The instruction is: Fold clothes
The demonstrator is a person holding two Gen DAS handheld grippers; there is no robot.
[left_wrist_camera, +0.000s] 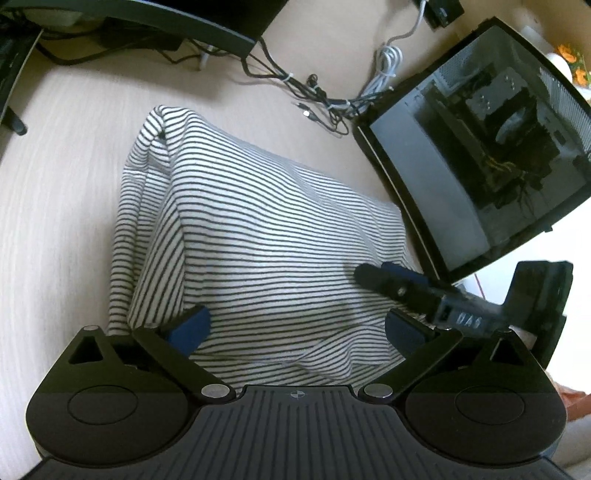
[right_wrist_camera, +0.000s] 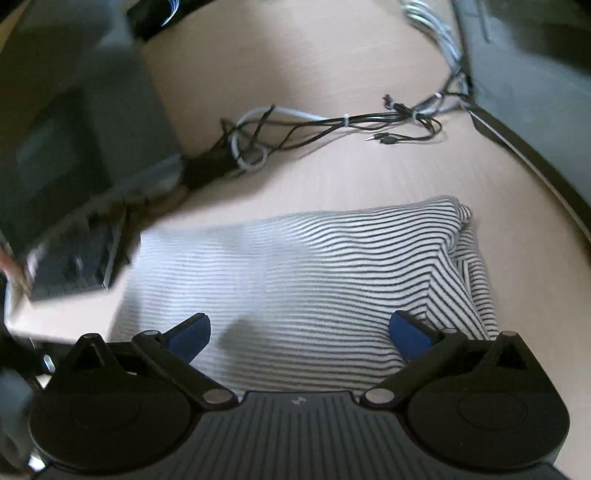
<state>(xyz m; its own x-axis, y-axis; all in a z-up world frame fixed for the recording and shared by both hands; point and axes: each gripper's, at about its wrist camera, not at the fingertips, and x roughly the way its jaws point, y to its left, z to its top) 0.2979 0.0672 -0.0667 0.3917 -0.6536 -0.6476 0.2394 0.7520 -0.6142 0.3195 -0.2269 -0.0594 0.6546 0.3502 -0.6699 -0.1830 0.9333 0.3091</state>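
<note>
A black-and-white striped garment (left_wrist_camera: pixel 258 240) lies folded into a rough rectangle on the pale wooden table (left_wrist_camera: pixel 55 221). My left gripper (left_wrist_camera: pixel 297 326) hangs open just above its near edge, blue pads wide apart with nothing pressed between them. From the right, my right gripper's finger (left_wrist_camera: pixel 384 278) reaches over the cloth's right side. In the blurred right wrist view, the same striped garment (right_wrist_camera: pixel 314 266) lies below my right gripper (right_wrist_camera: pixel 299 328), which is open and holds nothing. A folded sleeve edge bulges at the garment's right end there.
A black computer case (left_wrist_camera: pixel 480 147) with a glass side stands close to the garment's right edge. Tangled black and white cables (left_wrist_camera: pixel 321 96) lie beyond the cloth. A dark monitor base (left_wrist_camera: pixel 147 22) sits at the far left. A blurred dark shape (right_wrist_camera: pixel 74 258) fills the left of the right wrist view.
</note>
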